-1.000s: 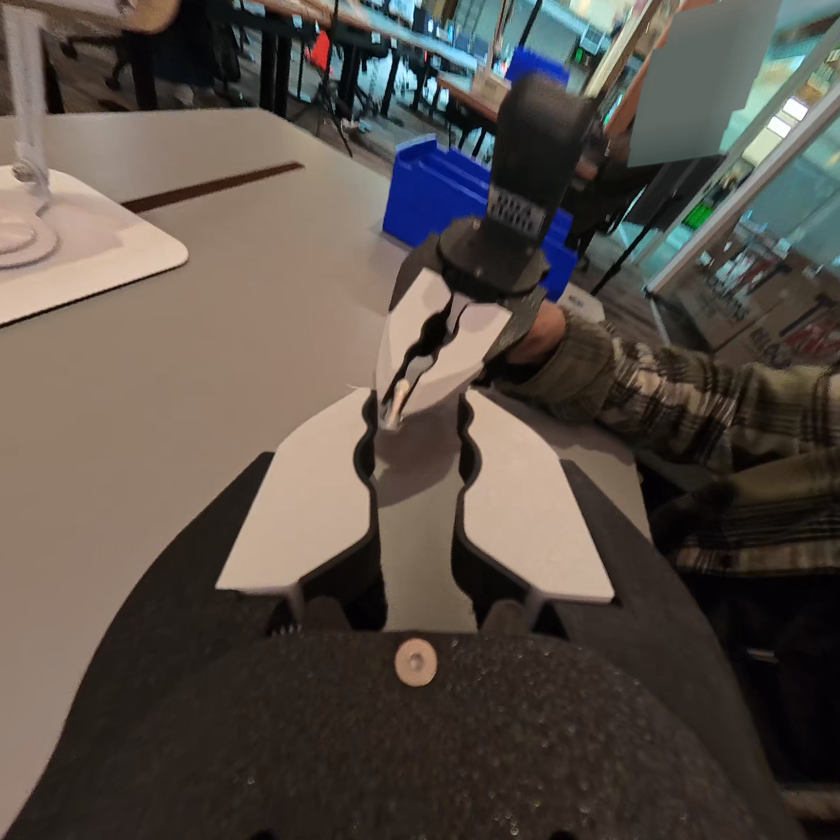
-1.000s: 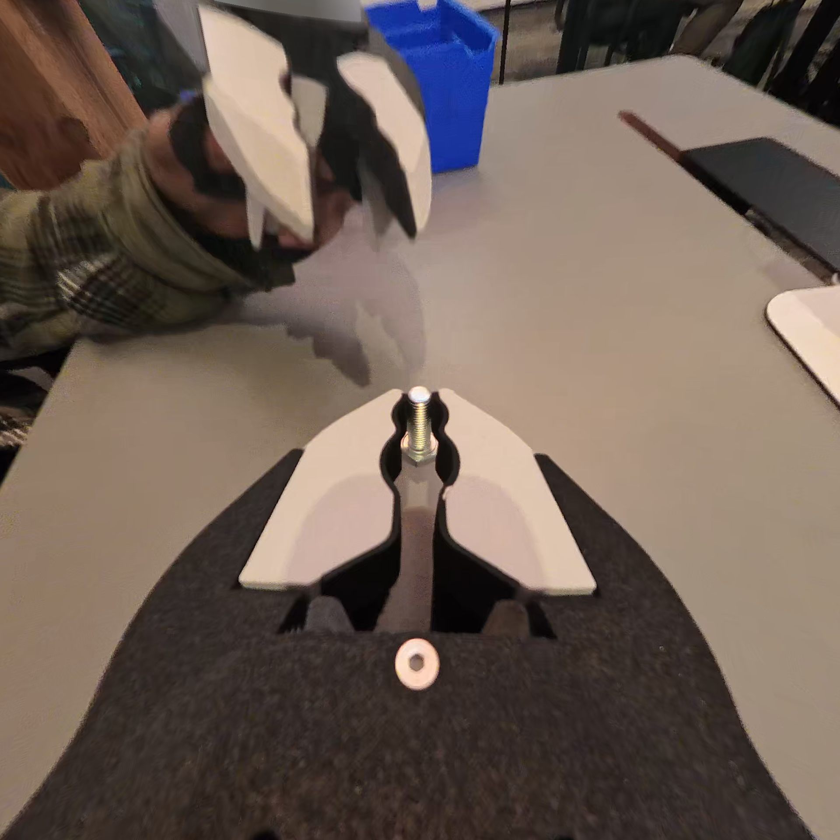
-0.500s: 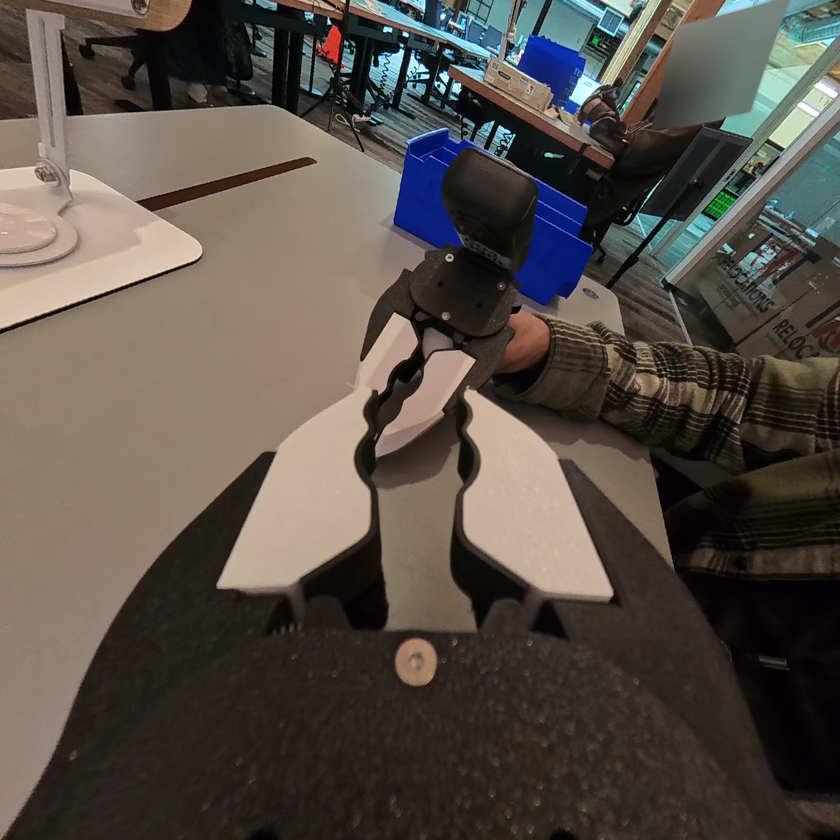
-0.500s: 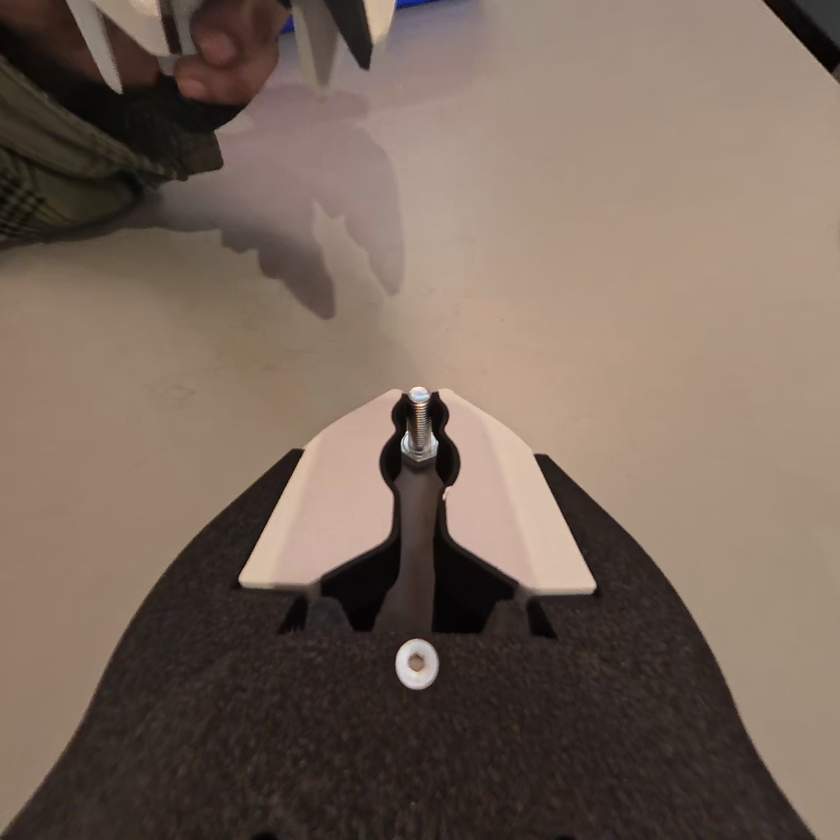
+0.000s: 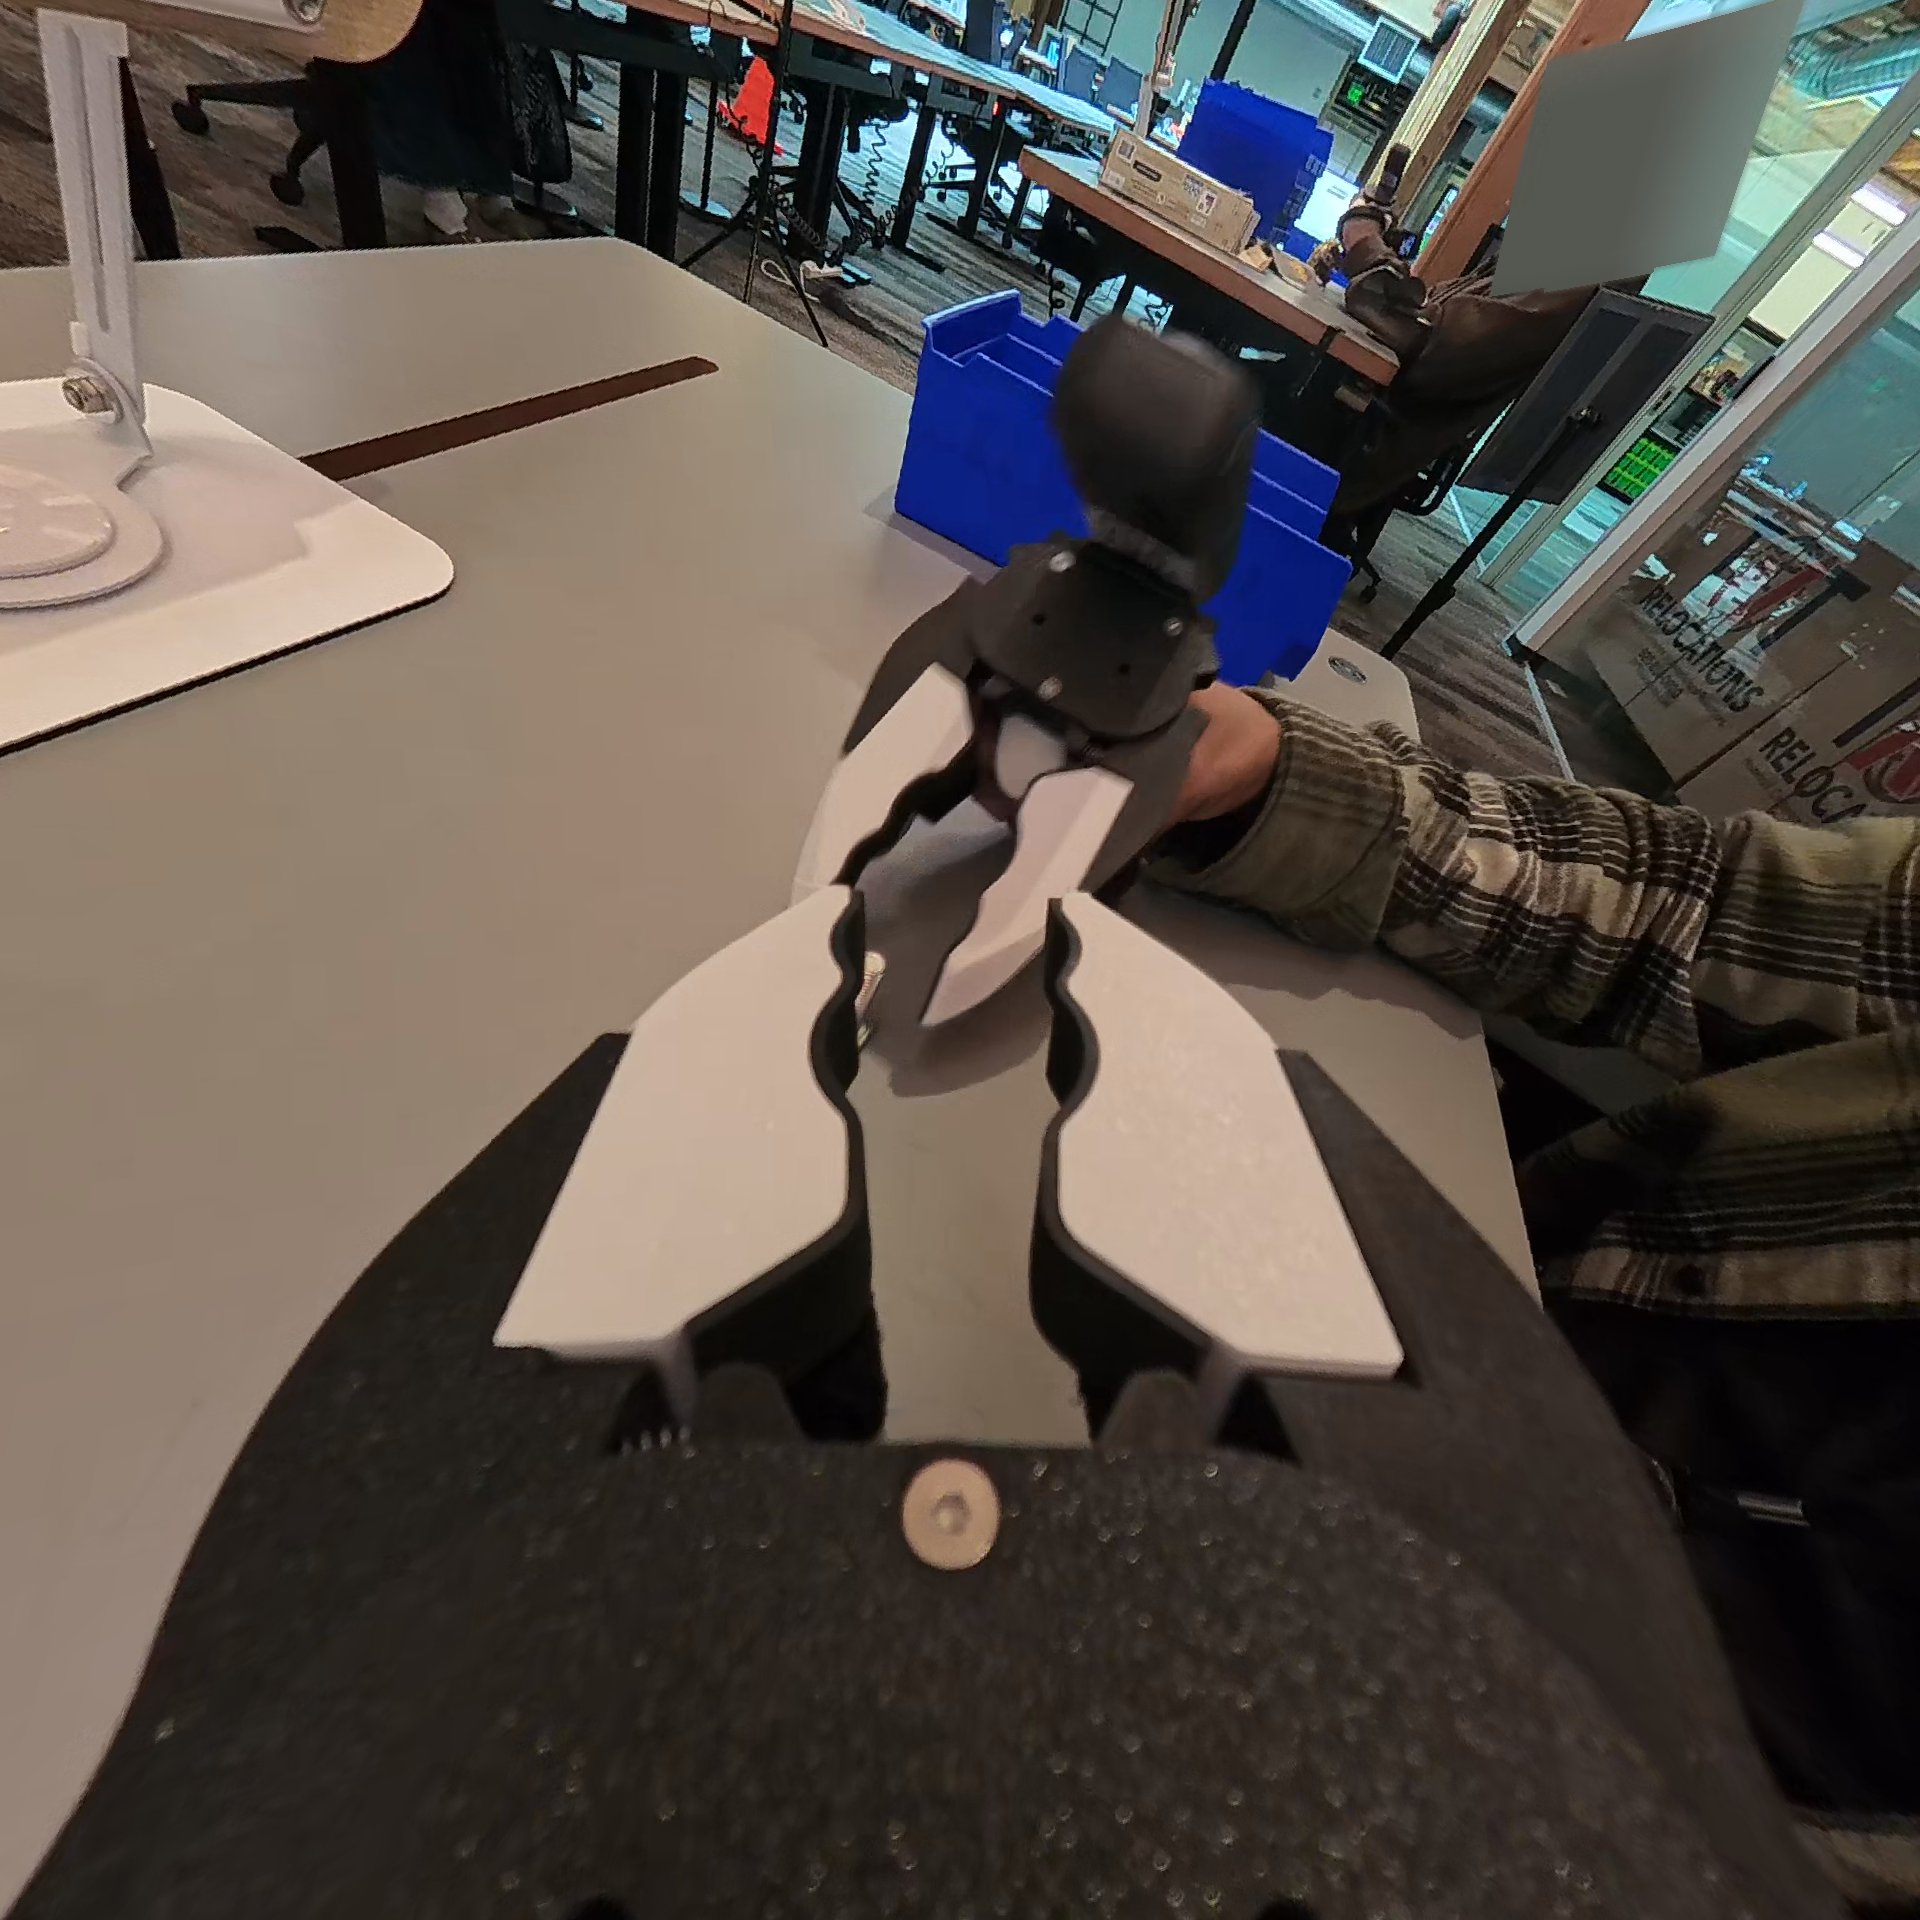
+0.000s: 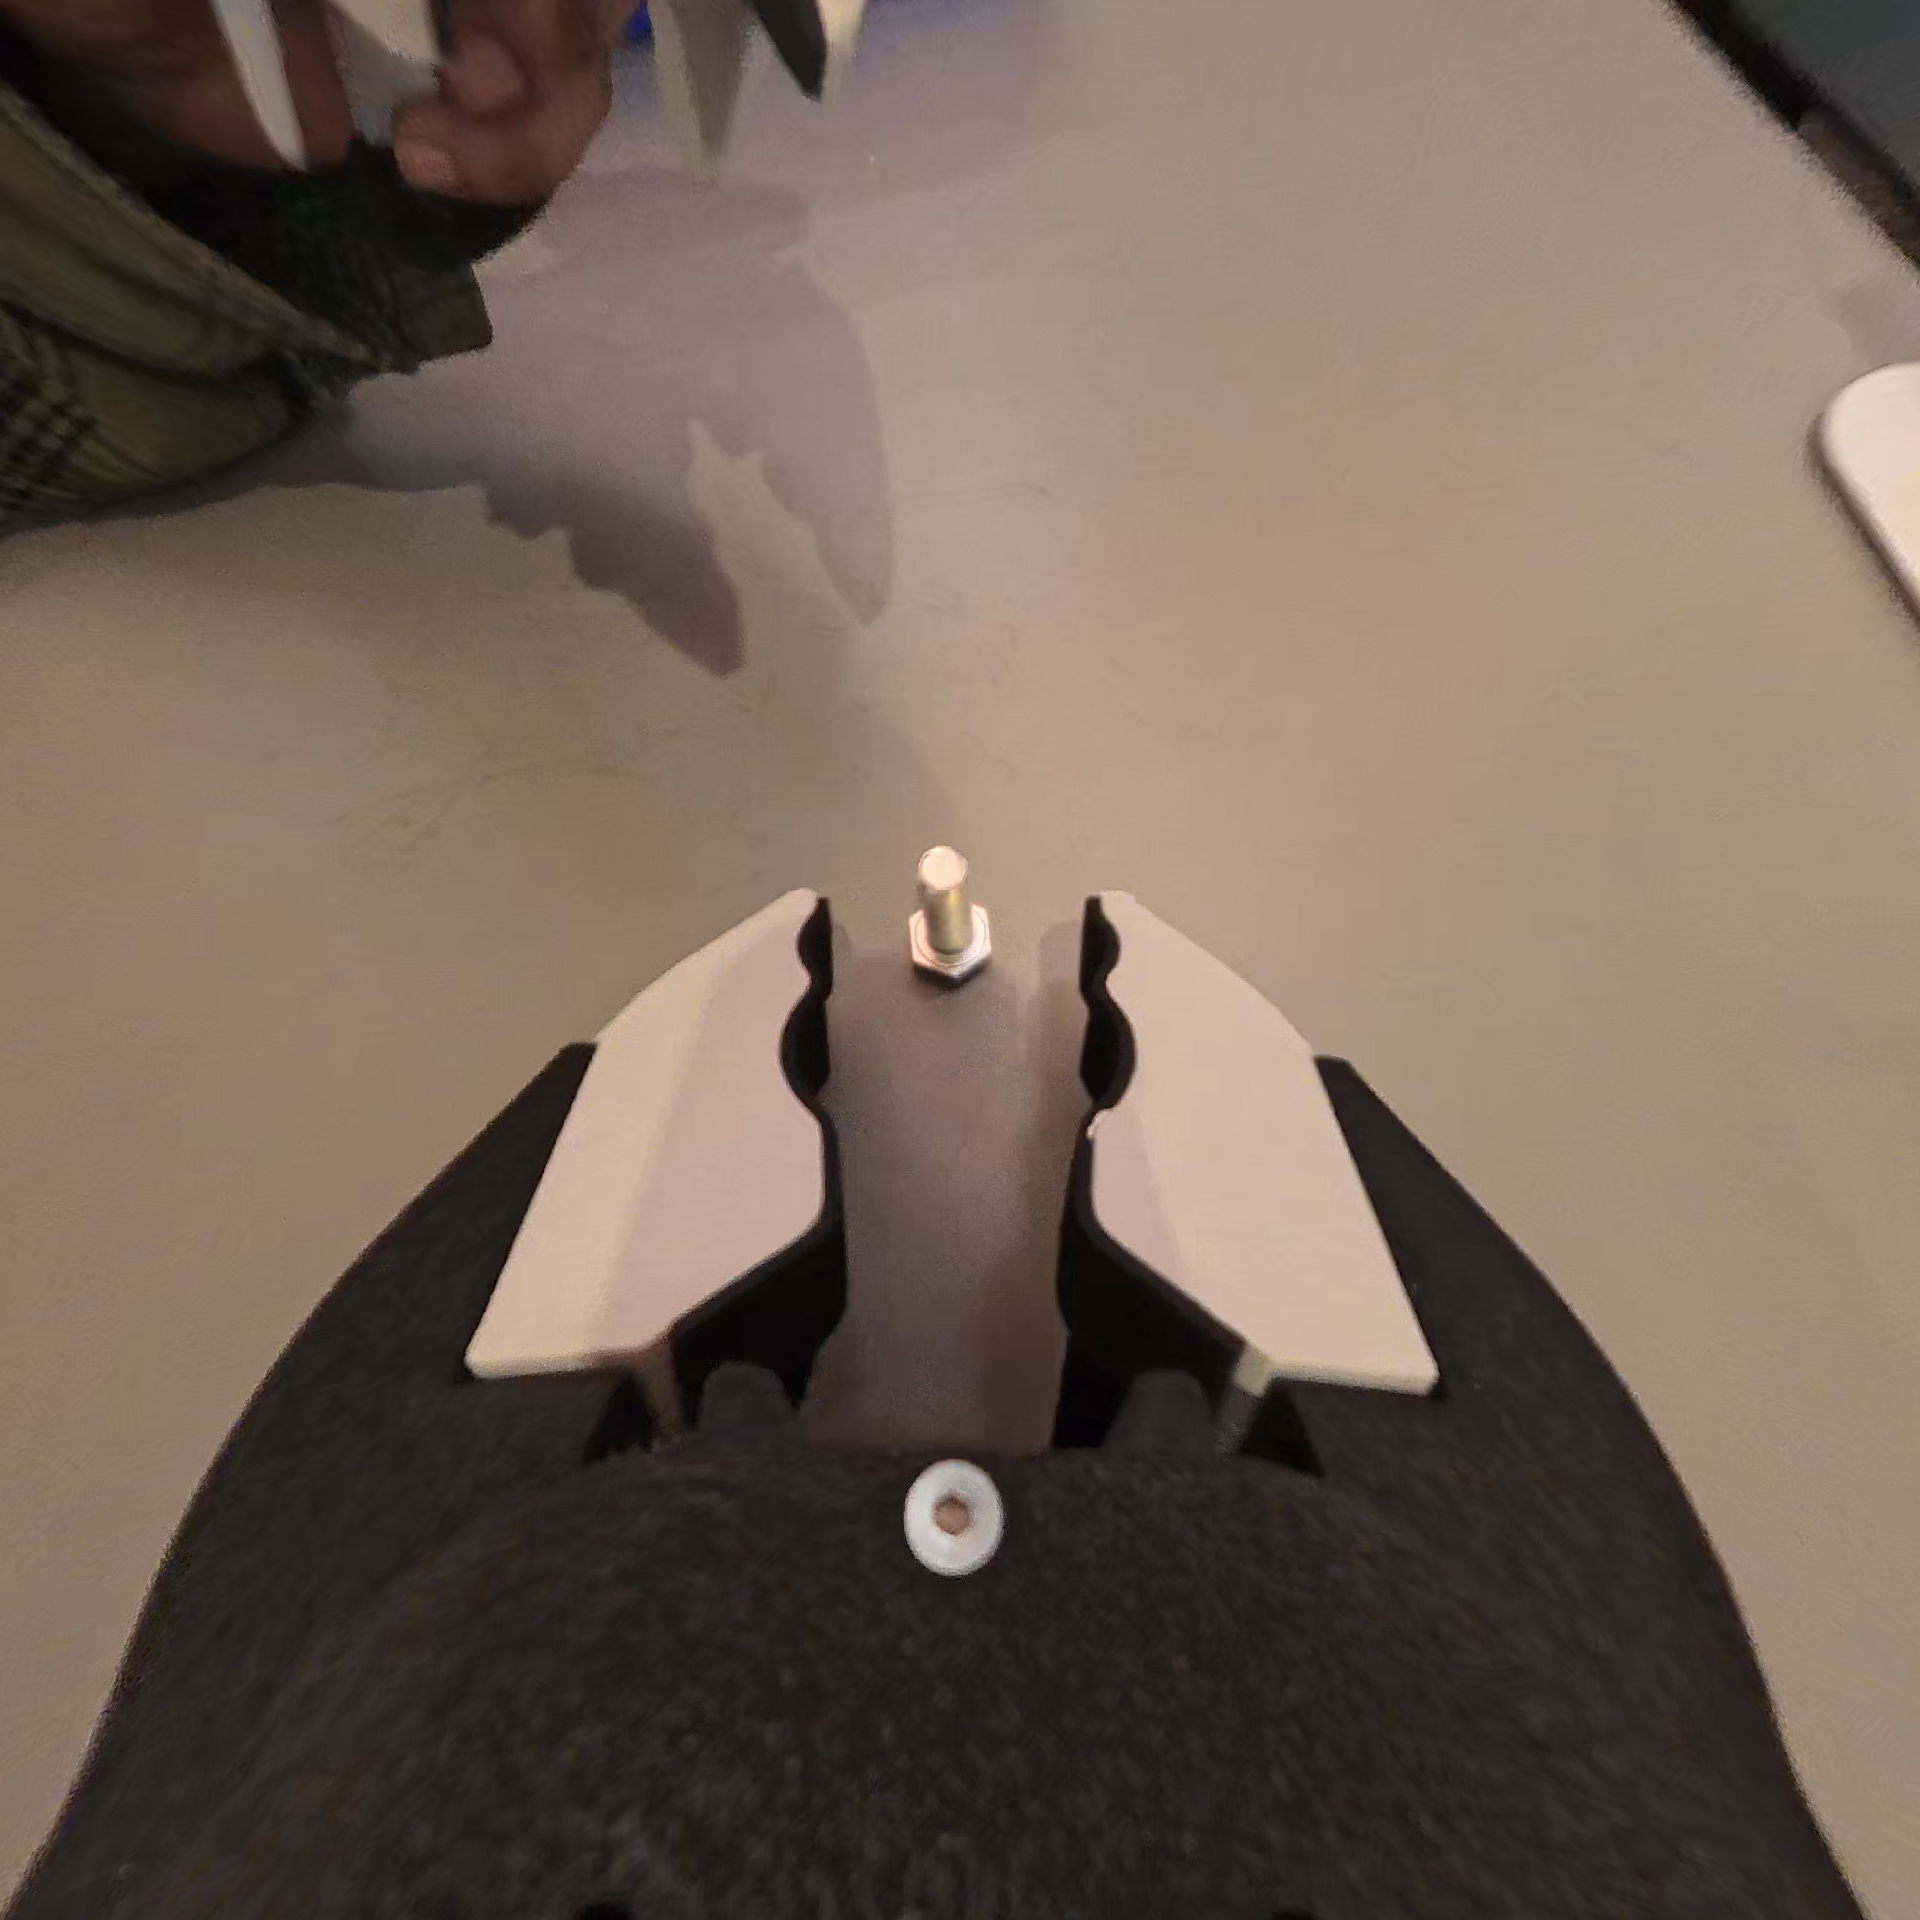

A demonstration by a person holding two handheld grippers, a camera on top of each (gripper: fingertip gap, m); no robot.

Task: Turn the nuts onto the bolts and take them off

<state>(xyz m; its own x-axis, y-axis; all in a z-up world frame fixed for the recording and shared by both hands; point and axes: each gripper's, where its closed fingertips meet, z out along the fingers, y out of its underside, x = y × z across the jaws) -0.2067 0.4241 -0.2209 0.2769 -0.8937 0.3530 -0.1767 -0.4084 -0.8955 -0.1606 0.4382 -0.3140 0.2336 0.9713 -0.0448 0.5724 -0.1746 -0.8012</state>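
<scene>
A silver bolt (image 6: pixel 938 902) with a nut (image 6: pixel 945 954) threaded low on it stands upright on the grey table (image 6: pixel 1351 623). My right gripper (image 6: pixel 954 909) is open, and the bolt stands free between its fingertips, touching neither. In the left wrist view the bolt (image 5: pixel 871 992) shows just inside my left finger, under the right gripper (image 5: pixel 883 951), which points down at the table. My left gripper (image 5: pixel 954 914) is open and empty, close in front of the right one. Its fingers (image 6: pixel 707 114) show at the top of the right wrist view.
A blue bin (image 5: pixel 997 447) stands at the table's far edge behind the right gripper. A white stand base (image 5: pixel 208 582) lies at the left, also in the right wrist view (image 6: pixel 1881 468). A plaid sleeve (image 5: pixel 1558 904) rests at the table's right edge.
My right gripper was shut on the bolt with the nut; it came down to the table and opened, leaving the bolt standing. My left gripper stayed open.
</scene>
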